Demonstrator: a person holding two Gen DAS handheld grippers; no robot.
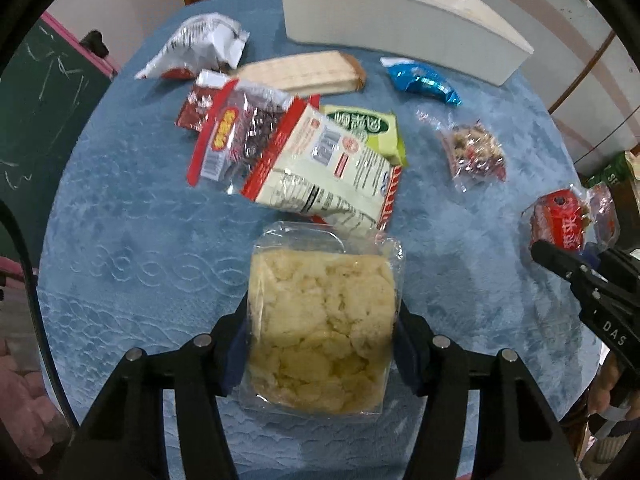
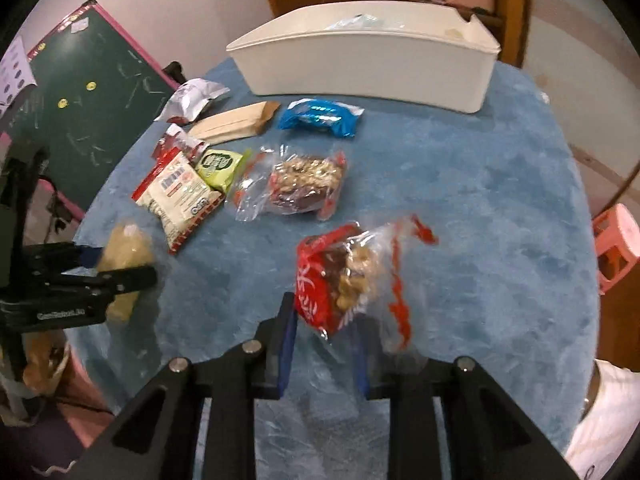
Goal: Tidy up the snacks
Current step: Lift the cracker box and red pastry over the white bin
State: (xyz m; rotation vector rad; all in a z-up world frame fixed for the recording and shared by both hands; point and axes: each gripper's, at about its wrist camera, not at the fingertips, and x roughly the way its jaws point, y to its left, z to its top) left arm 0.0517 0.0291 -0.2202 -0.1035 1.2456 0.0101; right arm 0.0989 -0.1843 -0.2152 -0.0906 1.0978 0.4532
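Both grippers lifting snack packs toward white bin (image 2: 360, 60).
L gripper (image 1: 320, 344) clamping rice-cracker pack (image 1: 320, 328), R gripper (image 2: 326, 344) pinching nut bag (image 2: 340, 280) w/ fingers nearly together; keeping grips firm, carrying over rim.

The left gripper (image 1: 322, 344) pointed steeply downward, its blue pads clamped on both sides of a clear snack pack (image 1: 320, 328). The right gripper (image 2: 326, 344) also tilted down, pinching a red-and-clear packet (image 2: 340, 276) between its pads.

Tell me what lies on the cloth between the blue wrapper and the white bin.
Nothing: in the right wrist view only bare blue cloth separates the blue wrapper from the white bin.
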